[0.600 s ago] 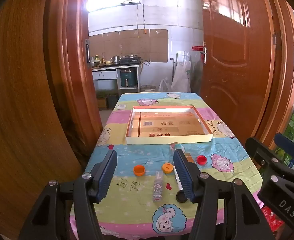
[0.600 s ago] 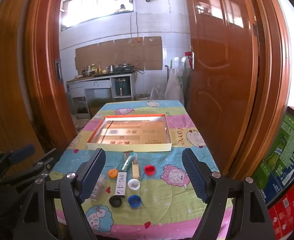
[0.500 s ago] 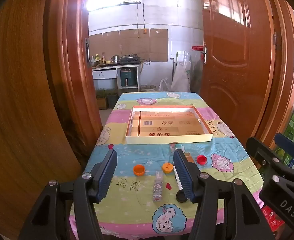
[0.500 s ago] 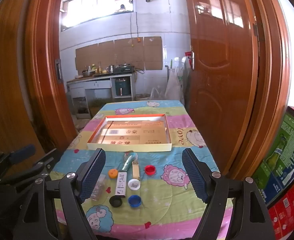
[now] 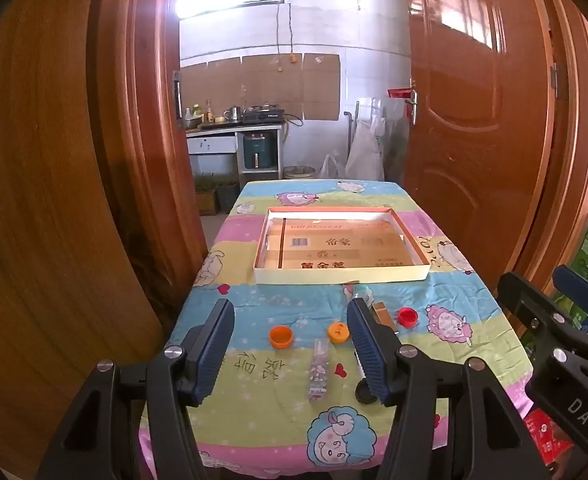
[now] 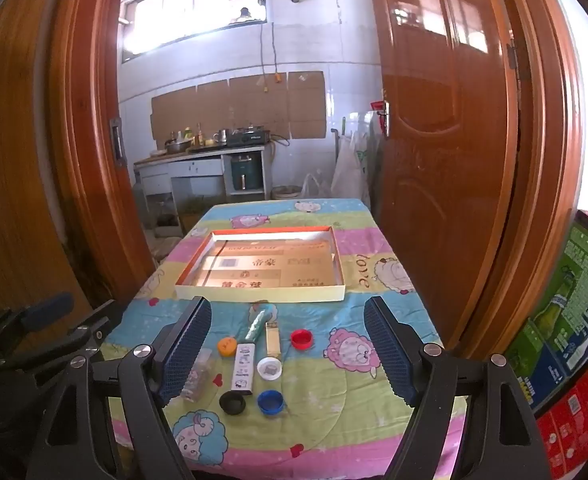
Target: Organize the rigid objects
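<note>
A shallow cardboard tray (image 5: 340, 276) (image 6: 260, 293) with orange inner walls lies mid-table. In front of it small items are scattered: an orange cap (image 5: 281, 336), an orange lid (image 5: 338, 332) (image 6: 227, 346), a red cap (image 5: 407, 317) (image 6: 302, 338), a clear tube (image 5: 319, 368), a white tube (image 6: 243, 367), a tan box (image 6: 272, 340), a white cap (image 6: 269, 368), a blue cap (image 6: 270, 402) and a black cap (image 6: 232, 403). My left gripper (image 5: 290, 352) and right gripper (image 6: 288, 350) both hover open above the near table edge, holding nothing.
The table wears a bright cartoon-sheep cloth (image 5: 262, 400). Wooden doors (image 5: 474, 140) stand open on both sides. A kitchen counter (image 5: 234, 128) is behind the table. Printed cartons (image 6: 566, 320) are stacked at the right.
</note>
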A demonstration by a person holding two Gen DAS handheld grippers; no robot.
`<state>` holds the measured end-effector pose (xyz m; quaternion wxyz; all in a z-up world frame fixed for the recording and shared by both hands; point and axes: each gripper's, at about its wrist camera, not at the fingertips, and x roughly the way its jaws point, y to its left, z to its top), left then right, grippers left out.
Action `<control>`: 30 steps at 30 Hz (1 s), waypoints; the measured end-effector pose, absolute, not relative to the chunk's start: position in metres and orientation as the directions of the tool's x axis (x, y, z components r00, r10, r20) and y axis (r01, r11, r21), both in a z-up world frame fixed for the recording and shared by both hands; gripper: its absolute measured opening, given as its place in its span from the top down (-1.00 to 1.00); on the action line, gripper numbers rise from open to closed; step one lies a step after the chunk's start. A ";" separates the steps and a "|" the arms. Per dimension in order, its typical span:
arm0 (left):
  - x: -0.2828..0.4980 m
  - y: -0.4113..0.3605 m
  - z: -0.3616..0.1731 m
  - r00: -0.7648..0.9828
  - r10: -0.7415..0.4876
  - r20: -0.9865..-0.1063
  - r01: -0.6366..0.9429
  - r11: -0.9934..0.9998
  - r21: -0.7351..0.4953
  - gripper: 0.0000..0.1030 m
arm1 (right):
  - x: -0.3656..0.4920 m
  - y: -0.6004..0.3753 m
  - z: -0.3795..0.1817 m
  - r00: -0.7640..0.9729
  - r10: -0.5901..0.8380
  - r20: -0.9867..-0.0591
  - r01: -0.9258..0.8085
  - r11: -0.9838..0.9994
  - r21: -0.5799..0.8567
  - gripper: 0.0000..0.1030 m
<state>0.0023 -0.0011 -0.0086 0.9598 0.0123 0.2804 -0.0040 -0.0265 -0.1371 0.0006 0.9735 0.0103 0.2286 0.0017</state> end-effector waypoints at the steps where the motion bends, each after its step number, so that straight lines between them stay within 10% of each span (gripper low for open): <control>1: 0.002 -0.002 -0.009 0.843 0.000 -0.538 0.014 1.000 0.023 -0.15 | -0.027 -0.139 0.001 0.896 0.009 -0.445 0.001 1.000 0.020 -0.55; 30: 0.003 0.001 -0.004 0.841 -0.002 -0.541 0.015 1.000 0.019 -0.15 | -0.026 -0.138 0.002 0.893 0.011 -0.449 0.001 1.000 0.026 -0.55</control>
